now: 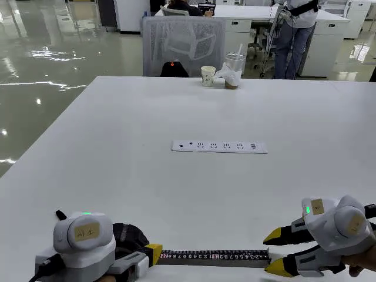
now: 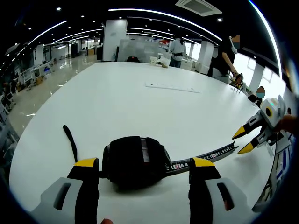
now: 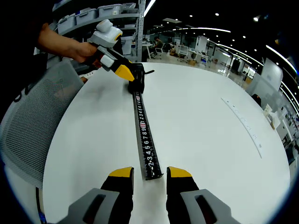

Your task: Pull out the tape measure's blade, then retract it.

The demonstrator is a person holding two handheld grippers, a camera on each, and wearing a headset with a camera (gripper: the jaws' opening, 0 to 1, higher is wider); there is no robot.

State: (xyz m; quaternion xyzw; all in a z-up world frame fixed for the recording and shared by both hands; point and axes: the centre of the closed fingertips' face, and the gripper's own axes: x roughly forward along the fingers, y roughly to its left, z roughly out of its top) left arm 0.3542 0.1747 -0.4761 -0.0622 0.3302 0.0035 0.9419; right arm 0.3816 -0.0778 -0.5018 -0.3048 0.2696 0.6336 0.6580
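Left gripper (image 2: 144,163) jaws seemingly clamp tape measure (image 2: 133,156) (blade (image 3: 146,140) extended); right gripper (image 3: 150,171) jaws parted

A flat white power strip (image 1: 219,146) is lying in the middle of the big white table (image 1: 117,147). At the far edge, a small paper cup (image 1: 208,75) is sitting just beside a clear plastic cup (image 1: 235,60). A grey mesh office chair (image 1: 183,38) is standing right behind them, and a person in jeans (image 1: 294,35) is standing further back.
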